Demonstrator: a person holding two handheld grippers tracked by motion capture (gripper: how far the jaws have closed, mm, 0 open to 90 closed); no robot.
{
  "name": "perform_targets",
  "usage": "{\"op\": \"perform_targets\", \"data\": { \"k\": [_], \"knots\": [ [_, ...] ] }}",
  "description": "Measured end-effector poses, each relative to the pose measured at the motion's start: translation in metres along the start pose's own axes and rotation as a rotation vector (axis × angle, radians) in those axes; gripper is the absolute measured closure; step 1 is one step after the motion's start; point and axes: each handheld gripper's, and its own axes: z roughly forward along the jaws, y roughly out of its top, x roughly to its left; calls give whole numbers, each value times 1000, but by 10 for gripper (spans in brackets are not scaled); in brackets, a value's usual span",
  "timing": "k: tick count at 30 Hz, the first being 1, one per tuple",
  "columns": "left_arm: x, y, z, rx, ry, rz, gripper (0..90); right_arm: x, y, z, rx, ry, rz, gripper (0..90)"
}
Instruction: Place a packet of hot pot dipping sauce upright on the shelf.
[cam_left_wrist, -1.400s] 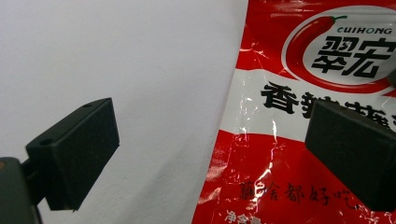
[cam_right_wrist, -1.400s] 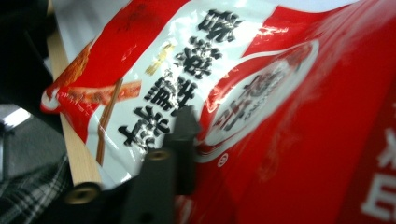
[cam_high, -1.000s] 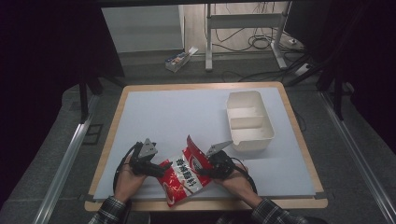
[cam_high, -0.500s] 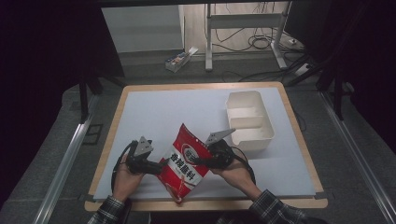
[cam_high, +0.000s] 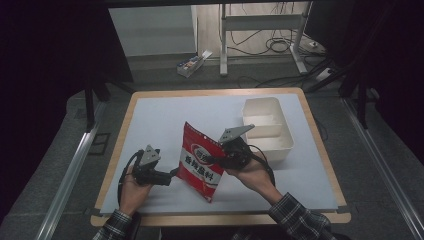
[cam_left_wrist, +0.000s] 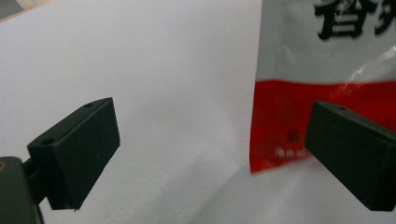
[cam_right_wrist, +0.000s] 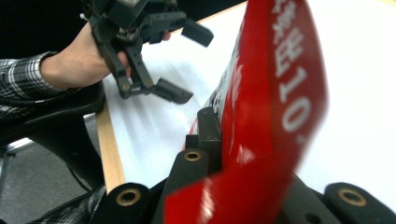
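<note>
Bag pinched in my right jaws

Bag (cam_high: 200, 162), red and white, sits clamped in my right gripper (cam_high: 216, 159), raised and tilted over the table (cam_high: 165, 117). My left gripper (cam_high: 172, 175) hangs spread just beside it. A white tray (cam_high: 280, 142) stands near.

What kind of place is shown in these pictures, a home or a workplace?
Probably a lab or workshop set up for recording. A wood-edged table stands between dark curtains, loose cables and a power strip lie on the floor behind it, and metal rails run beside it.
</note>
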Motion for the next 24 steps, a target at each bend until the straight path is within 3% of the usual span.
{"op": "perform_targets", "data": {
  "k": [9, 16, 24],
  "knots": [
    [-1, 0, 3, 25, -13, 12, 32, -8, 14, -9, -11, -55, -23, 886],
    [-3, 0, 5, 44, -20, 29, 34, -24, 23, -18, -25, -110, -14, 886],
    [-5, 0, 7, 52, -31, 39, 35, -39, 35, -28, -45, -137, -11, 885]
  ]
}}
